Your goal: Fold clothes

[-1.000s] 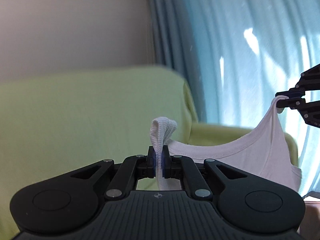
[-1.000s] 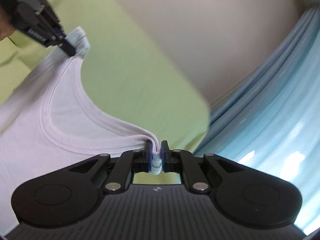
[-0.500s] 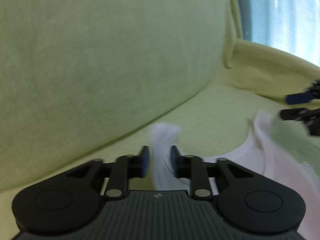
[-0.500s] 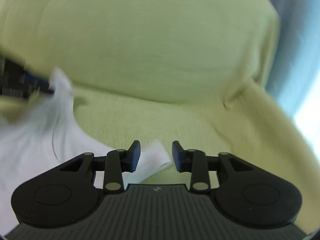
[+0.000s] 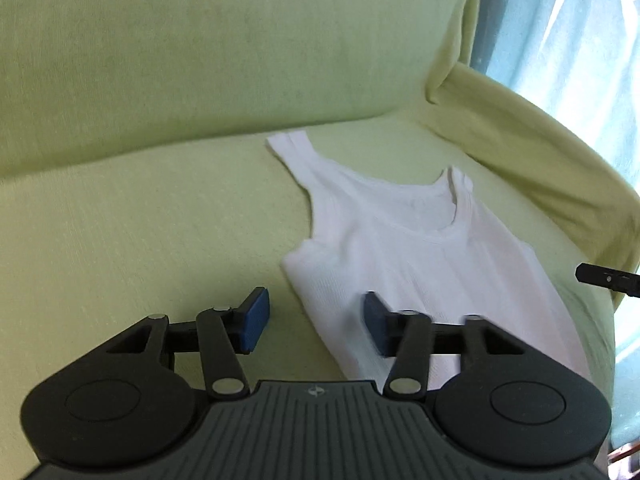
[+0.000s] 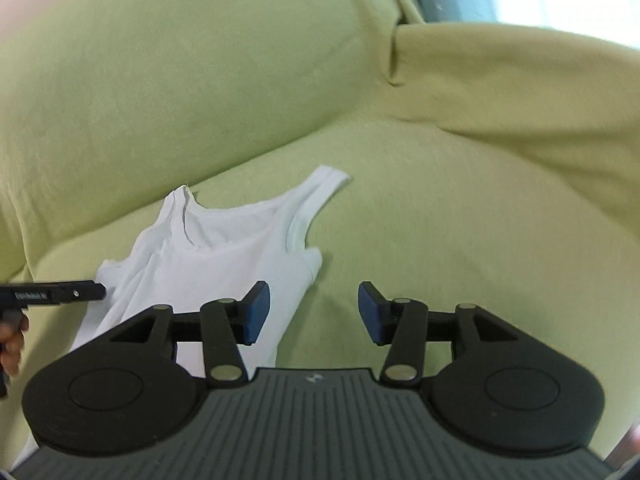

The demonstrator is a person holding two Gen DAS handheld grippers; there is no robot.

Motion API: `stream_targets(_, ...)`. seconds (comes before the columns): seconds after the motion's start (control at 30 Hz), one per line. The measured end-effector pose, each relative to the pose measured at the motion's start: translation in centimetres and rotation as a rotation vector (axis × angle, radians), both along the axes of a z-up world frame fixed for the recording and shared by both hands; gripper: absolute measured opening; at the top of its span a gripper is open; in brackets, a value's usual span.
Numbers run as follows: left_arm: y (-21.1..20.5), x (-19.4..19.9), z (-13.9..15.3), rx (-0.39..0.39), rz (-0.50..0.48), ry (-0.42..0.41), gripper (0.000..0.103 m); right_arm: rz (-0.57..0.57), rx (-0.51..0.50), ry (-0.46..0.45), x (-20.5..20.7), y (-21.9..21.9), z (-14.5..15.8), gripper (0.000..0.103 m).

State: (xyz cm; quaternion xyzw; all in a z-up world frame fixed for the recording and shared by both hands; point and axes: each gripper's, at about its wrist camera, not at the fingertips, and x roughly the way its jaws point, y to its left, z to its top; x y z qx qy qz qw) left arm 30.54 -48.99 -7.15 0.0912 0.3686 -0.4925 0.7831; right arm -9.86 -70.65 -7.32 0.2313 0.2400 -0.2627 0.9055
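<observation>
The left gripper (image 5: 316, 322) hangs above the seat of a green sofa (image 5: 132, 216) with its blue-padded jaws spread wide and nothing between them. Just past its right finger lies a white tank top (image 5: 404, 248) — spread flat on the seat cushion, both straps pointing toward the backrest, the neckline facing up. Further right, beyond the shirt's far side, the right gripper (image 6: 314, 312) is also spread apart and empty, hovering over the shirt's edge and bare cushion. In its view a hand (image 6: 12, 340) shows at the left border behind the other tool. A pale blue curtain (image 5: 568, 32) hangs behind the sofa's armrest.
</observation>
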Motion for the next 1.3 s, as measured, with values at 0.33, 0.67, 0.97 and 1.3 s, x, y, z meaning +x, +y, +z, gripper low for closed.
stream_targets(0.33, 0.8, 4.4, 3.8, 0.067, 0.087, -0.187, 0.001, -0.038, 0.081, -0.112, 3.0, -1.8, -3.5, 0.042)
stream_targets(0.67, 7.9, 1.1, 3.4, 0.036, 0.039, -0.2, 0.022, 0.03, 0.145, -0.077, 4.2, -3.4, -2.9, 0.002)
stream_targets(0.97, 10.8, -7.9, 3.1, 0.08, -0.142, -0.235, 0.039, -0.096, -0.005, 0.021, -1.3, 0.0, -0.3, 0.022)
stream_targets(1.3, 13.2, -15.9, 3.0, 0.05, -0.282, -0.208, 0.053, -0.008, 0.131, -0.043, -11.6, 10.5, 0.2, 0.039)
